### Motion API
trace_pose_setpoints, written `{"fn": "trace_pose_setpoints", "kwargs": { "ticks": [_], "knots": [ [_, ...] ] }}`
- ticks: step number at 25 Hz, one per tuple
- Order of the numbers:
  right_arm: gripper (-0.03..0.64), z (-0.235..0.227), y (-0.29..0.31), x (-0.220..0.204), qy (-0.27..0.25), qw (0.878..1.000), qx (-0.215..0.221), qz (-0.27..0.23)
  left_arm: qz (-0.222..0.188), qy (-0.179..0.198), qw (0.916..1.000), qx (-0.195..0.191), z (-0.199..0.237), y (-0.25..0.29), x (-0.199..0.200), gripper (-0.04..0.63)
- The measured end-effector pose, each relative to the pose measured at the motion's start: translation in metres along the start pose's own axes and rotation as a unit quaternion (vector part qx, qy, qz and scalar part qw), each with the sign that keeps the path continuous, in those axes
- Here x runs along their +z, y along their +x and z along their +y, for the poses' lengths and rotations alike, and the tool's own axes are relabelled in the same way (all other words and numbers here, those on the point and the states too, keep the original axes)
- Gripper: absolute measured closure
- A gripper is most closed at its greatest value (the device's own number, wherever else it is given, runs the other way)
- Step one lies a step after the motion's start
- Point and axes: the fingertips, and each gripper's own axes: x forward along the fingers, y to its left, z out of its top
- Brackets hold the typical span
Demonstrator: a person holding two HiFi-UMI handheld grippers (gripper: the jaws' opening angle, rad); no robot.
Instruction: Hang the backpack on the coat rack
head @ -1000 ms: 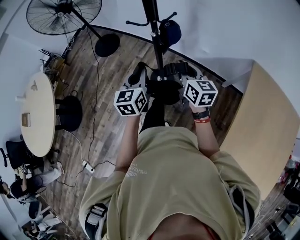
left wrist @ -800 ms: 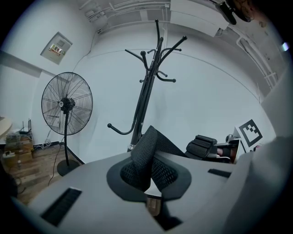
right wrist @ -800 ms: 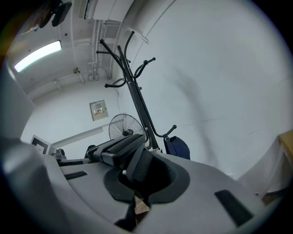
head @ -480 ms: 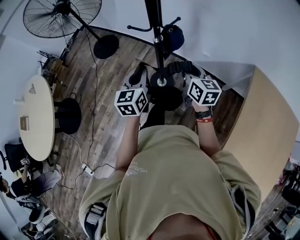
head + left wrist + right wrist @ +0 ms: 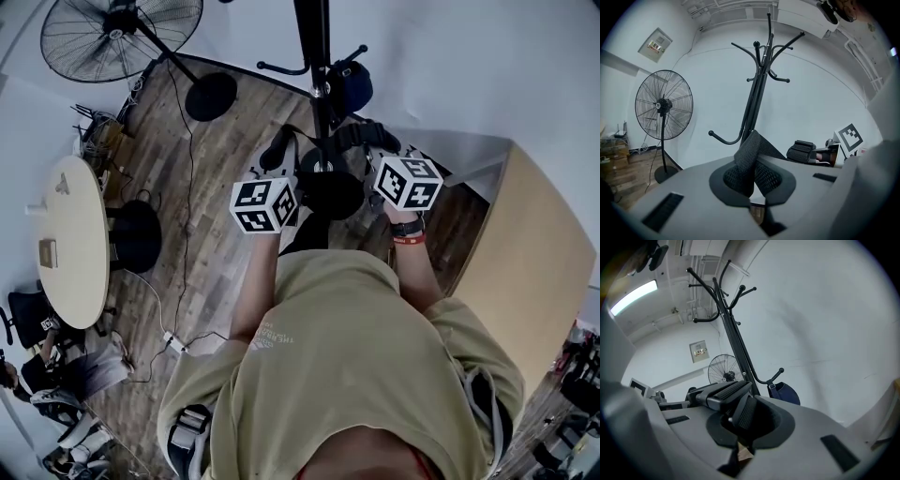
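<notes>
Two claws are clenched: the left claw (image 5: 752, 187) on a mesh strap (image 5: 746, 159), the right claw (image 5: 743, 427) on a padded strap (image 5: 726, 392). The backpack (image 5: 330, 192) therefore hangs spread between them, close in front of the coat rack (image 5: 317, 56). Keeping the straps apart probably leaves a loop open for the free low hook (image 5: 724, 139); a dark blue bag (image 5: 786, 392) fills another.

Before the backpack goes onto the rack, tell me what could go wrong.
The left gripper and right gripper each pinch only a strap; the backpack could slip. The blue bag already on a lower hook of the coat rack may snag or get knocked.
</notes>
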Motion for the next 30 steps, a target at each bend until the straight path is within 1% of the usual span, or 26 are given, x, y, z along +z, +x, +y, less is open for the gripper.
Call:
{"fn": "trace_pose_setpoints", "kwargs": {
  "ticks": [8,12,22,30],
  "knots": [
    [0.601,-0.016,0.026,0.010,-0.003,1.000,-0.004,0.006,0.000,0.000,1.0000,0.002,0.011,0.029,0.009,0.571],
    [0.601,-0.017,0.040,0.014,-0.005,1.000,-0.004,0.007,0.002,0.002,1.0000,0.004,0.019,0.037,0.013,0.571],
    [0.600,-0.025,0.066,0.010,0.000,1.000,-0.007,0.017,0.013,0.009,0.9998,0.007,0.033,0.054,0.011,0.571],
    [0.601,-0.039,0.081,-0.006,0.007,0.999,-0.014,0.036,0.034,0.007,0.9993,0.013,0.043,0.067,-0.004,0.571]
  ]
}}
